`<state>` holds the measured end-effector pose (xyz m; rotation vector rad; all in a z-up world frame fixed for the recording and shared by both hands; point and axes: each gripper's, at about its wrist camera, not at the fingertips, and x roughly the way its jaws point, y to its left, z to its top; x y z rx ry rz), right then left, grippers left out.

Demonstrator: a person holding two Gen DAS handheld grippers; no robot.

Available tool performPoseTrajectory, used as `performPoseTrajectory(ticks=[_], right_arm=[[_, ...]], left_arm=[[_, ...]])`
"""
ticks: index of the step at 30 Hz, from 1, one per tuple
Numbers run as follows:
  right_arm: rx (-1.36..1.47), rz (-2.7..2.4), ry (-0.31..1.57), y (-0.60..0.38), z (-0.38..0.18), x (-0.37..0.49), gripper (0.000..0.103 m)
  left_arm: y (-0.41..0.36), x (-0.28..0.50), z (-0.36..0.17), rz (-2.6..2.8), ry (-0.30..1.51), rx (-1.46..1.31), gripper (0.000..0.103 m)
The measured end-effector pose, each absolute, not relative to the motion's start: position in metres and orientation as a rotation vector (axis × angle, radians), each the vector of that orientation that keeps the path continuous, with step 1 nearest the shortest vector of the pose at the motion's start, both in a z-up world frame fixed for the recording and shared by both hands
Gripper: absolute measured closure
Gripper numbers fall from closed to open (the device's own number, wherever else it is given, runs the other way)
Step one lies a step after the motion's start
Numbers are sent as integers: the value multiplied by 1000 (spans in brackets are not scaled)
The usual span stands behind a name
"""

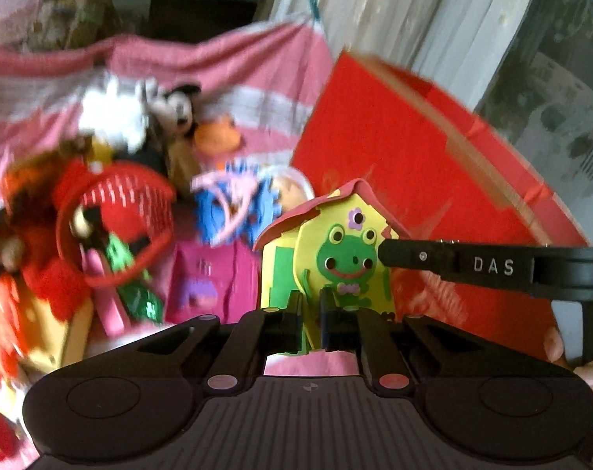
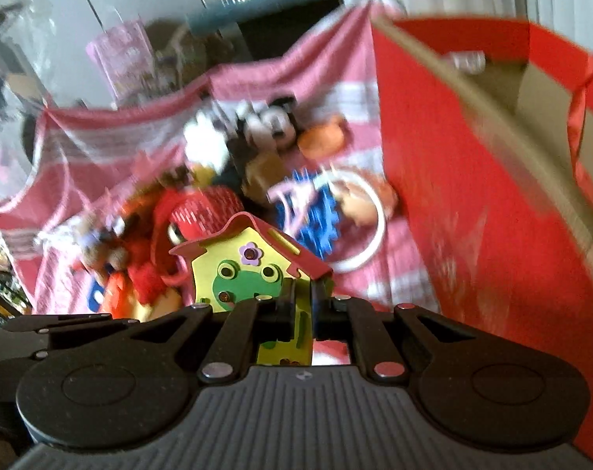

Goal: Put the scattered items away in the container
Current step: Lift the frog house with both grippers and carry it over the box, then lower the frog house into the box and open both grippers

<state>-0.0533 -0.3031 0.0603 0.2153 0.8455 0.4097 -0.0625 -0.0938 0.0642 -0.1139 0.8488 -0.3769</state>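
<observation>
I clamp both grippers, left [image 1: 311,305] and right [image 2: 303,297], on the foam frog house [image 1: 335,250] beside the red box [image 1: 433,164].

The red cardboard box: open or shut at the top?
Open. In the right wrist view, the red cardboard box shows its brown inner walls past the rim, with no lid over them.

Bright daylight, heavy motion blur throughout, fisheye bending and dark corners.

White curtain [image 1: 375,11]; daylit window [image 1: 563,90]
</observation>
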Motion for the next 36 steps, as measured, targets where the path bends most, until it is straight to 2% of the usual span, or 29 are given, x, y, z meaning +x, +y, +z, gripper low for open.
performPoseTrajectory(ticks=[6,14,25,32,36], right_arm=[[265,379,675,-339,109,-59,94],[278,179,522,-424,151,-86,94],[319,-42,588,-519,129,-120,94],[358,-19,682,-541,98,-120,94],[356,27,752,-544,86,-113,87]], left_arm=[[-126,-60,127,-444,680,-63,100],[-219,-56,164,-662,581,27,100],[-344,-72,129,-880,689,168,100],[-359,-73,103,-858,784,191,100],[-359,-72,92,-824,822,207,100]])
